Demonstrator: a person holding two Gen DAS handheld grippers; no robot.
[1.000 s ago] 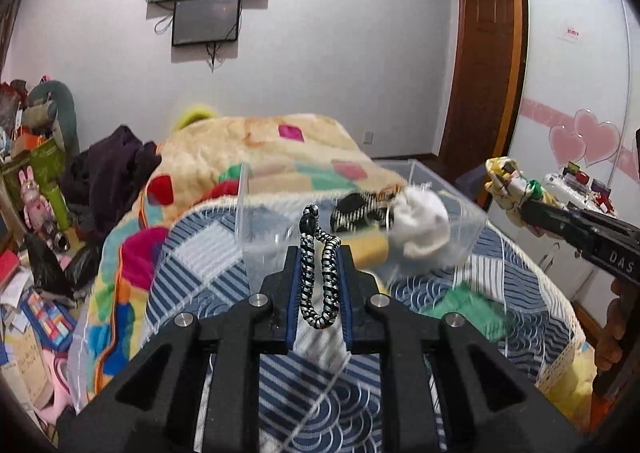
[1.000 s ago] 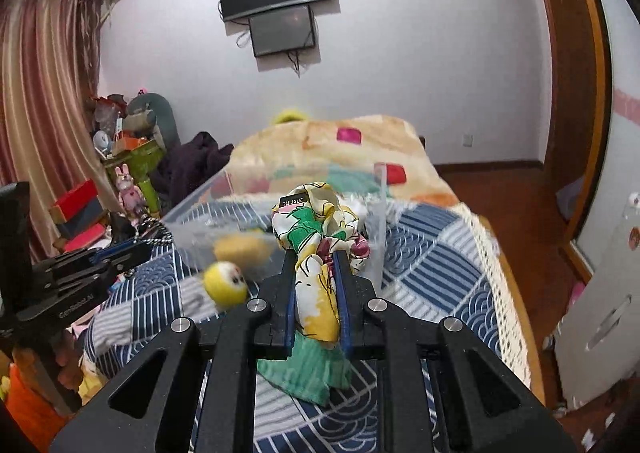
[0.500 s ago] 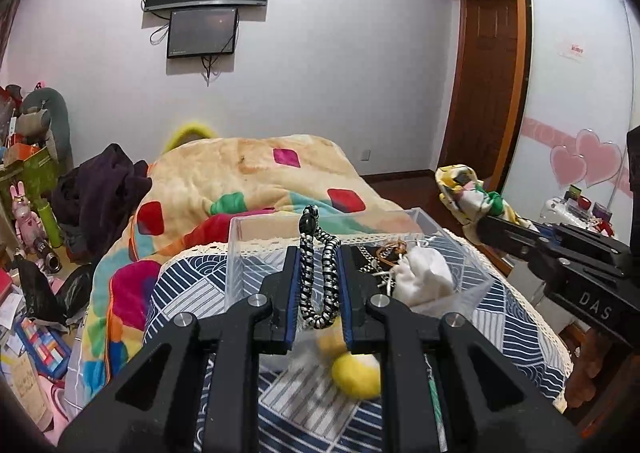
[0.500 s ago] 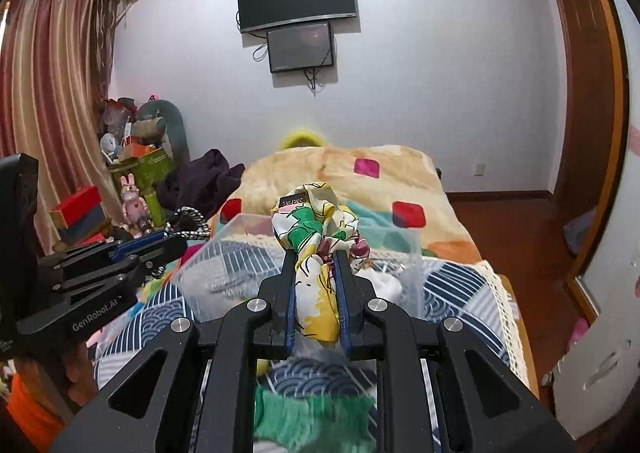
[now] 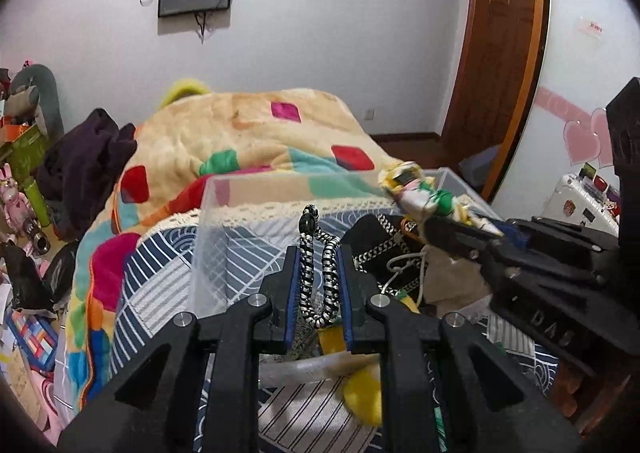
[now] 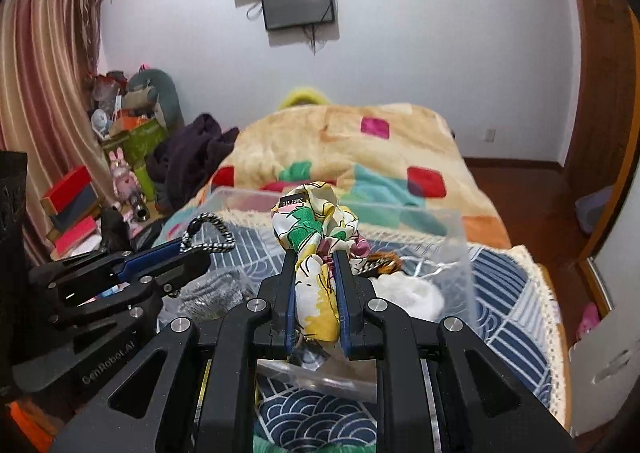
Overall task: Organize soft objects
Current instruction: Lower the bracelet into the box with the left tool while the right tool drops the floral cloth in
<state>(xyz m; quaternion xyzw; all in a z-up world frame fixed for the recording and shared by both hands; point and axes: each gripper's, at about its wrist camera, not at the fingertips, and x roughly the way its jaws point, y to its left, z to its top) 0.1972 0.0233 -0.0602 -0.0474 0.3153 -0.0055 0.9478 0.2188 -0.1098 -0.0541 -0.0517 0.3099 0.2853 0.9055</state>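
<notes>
My left hand-held gripper (image 5: 319,277) is clenched on a black-and-white braided cord loop (image 5: 318,269), which stands upright between its blue-lined fingers, poised above the near wall of the clear plastic bin (image 5: 224,221) on the bed (image 5: 248,133). My right hand-held gripper (image 6: 316,285) is clamped on a floral fabric scrunchie (image 6: 310,225), yellow, green and white, carrying a small black label; it too hangs over the bin, toward its right half. Both items are thus held in the air and neither is yet deposited.

Already lying inside the bin: a black pouch with a chain strap (image 5: 372,249), a white fluffy item (image 6: 408,293), a grey knitted piece (image 6: 216,293) and a tangle of cords, so I judge that part of the sorting is done. Outside it, on the blue patterned bedspread (image 6: 504,293) near the bin's front wall, a yellow plush ball (image 5: 362,393) remains to be collected; a green cloth shows at the lower edge of the right view. What is left, by my estimate: release both held items into the bin, then gather the ball and the cloth.
</notes>
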